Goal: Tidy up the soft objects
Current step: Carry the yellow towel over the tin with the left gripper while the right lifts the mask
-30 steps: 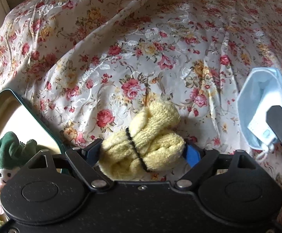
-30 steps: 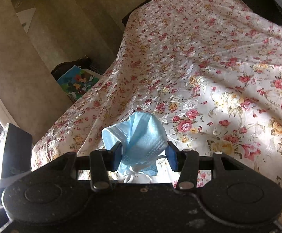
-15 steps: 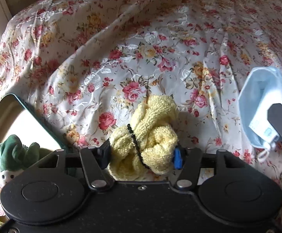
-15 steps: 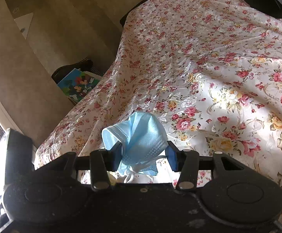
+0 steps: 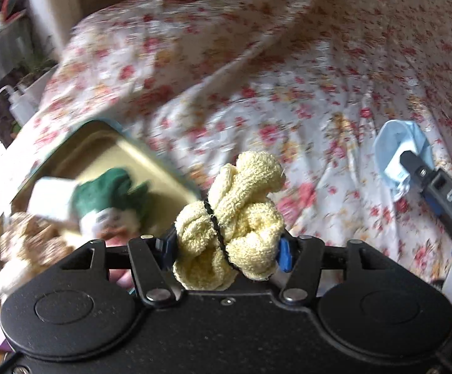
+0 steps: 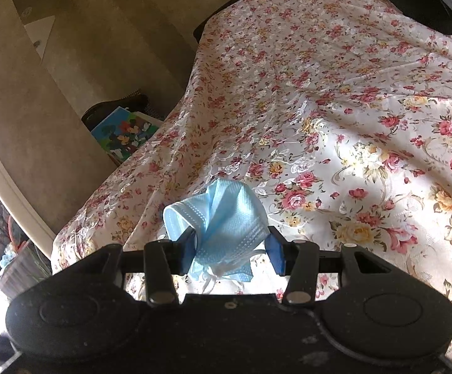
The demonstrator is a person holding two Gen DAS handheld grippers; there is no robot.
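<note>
A bundled yellow towel [image 5: 230,218] tied with a black band is pinched in my left gripper [image 5: 226,247], lifted above the floral cloth [image 5: 257,78]. To its left lies an open tin box [image 5: 107,143] holding a green-hatted plush doll [image 5: 107,196] and other soft items, blurred. A crumpled light-blue face mask [image 6: 219,221] sits between the blue pads of my right gripper [image 6: 230,249], which is shut on it. In the left wrist view the same mask [image 5: 397,143] shows at the right, with a finger [image 5: 437,193] of the right gripper against it.
The floral cloth [image 6: 335,109] covers the whole surface and drops off at the left edge. Beyond that edge lie a colourful picture book [image 6: 123,131] on the floor, a white bottle [image 5: 20,103] and a beige wall [image 6: 54,78].
My left gripper closed on the yellow towel, then lifted it and carried it left toward the tin box, which now fills more of the view. The right gripper and mask stayed put.
</note>
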